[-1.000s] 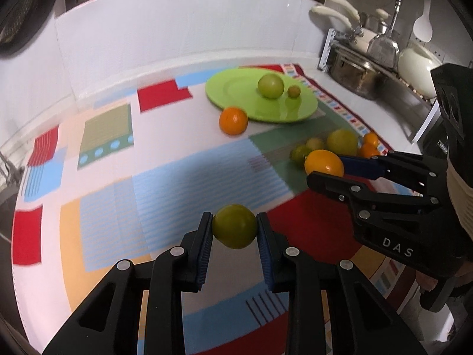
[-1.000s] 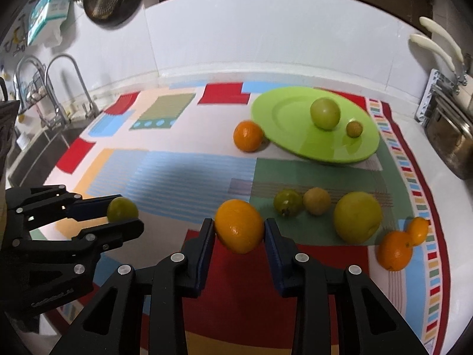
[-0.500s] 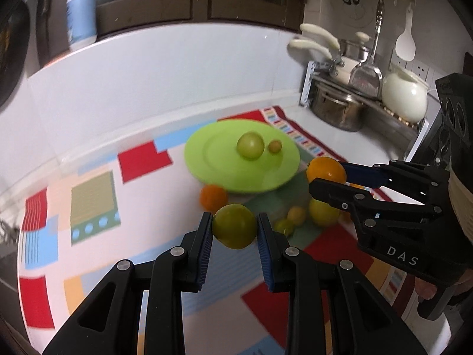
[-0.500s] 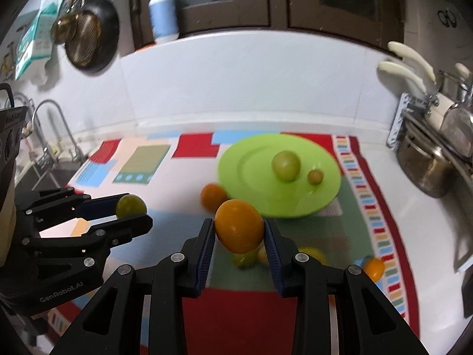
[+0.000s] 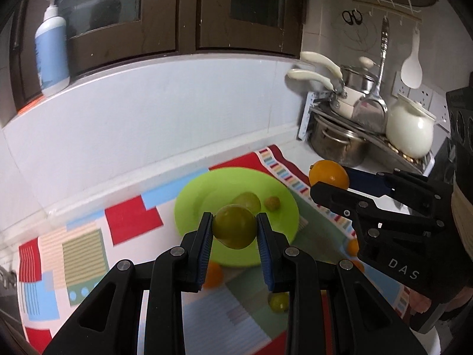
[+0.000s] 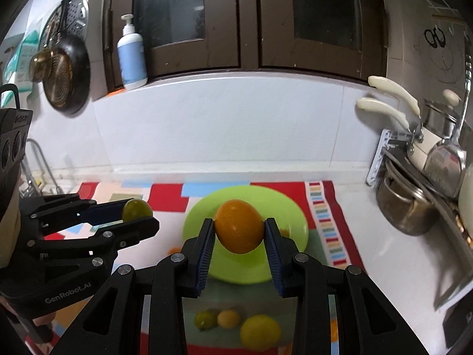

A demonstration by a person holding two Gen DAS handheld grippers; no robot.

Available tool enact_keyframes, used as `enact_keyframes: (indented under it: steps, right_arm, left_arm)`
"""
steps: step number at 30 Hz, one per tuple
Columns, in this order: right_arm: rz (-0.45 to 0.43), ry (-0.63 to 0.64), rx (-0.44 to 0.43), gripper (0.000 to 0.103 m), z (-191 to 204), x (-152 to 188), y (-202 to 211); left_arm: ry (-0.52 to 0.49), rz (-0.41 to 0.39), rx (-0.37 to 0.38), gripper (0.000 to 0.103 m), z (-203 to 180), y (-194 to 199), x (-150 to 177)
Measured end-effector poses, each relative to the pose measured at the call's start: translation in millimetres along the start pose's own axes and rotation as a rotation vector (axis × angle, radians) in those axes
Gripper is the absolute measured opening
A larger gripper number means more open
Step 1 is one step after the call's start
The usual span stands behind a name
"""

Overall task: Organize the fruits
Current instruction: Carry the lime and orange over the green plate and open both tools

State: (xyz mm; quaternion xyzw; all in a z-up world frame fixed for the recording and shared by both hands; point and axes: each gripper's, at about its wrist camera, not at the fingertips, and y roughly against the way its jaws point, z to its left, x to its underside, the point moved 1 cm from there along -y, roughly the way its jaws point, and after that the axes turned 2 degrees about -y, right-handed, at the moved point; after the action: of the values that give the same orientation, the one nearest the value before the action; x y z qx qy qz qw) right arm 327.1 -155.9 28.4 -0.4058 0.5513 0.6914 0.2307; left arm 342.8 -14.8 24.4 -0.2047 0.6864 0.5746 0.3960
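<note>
1. Holding a green fruit [image 5: 234, 225] tight, the left gripper [image 5: 235, 230] has its two blue pads pressed on both sides of it, up in the air over the green plate [image 5: 195, 207].
2. The right gripper [image 6: 239, 236] is squeezed on an orange fruit [image 6: 239, 225] the same way, also above the plate.
3. Both fruits are round and smooth. They could slip out and drop if a hand shakes or tips.
4. A fruit let go from too high could bounce, roll off the plate and run across the colourful mat [image 5: 130, 224].
5. The two grippers are close together. They might bump if both go down at once.
6. Two fruits already sit on the plate [image 5: 246, 199]. A new one could knock them.
7. More fruits wait on the mat [image 6: 260, 330] near the front.
</note>
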Motion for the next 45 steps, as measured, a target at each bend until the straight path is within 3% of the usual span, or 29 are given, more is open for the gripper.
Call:
enact_keyframes:
  steps: [15, 30, 40, 44, 45]
  right_arm:
    - [0.038, -0.02, 0.008, 0.035, -34.2, -37.1, -67.8]
    - [0.21, 0.061, 0.003, 0.035, -55.9, -35.7, -167.0]
    - [0.286, 0.05, -0.014, 0.035, -61.2, -22.7, -198.7]
    - [0.296, 0.039, 0.002, 0.038, -64.7, -19.9, -202.2]
    - [0.296, 0.032, 0.01, 0.046, -66.0, -20.0, -201.0]
  left_arm:
    - [-0.028, 0.018, -0.001, 0.029, 12.0, -71.4, -39.4]
    - [-0.074, 0.166, 0.045, 0.029, 28.1, -170.7, -43.1]
    - [-0.056, 0.26, 0.069, 0.03, 34.6, -212.3, -29.3]
    - [-0.08, 0.253, 0.037, 0.041, 31.7, -214.4, -27.9]
    - [-0.082, 0.244, 0.021, 0.043, 31.8, -211.3, -27.9]
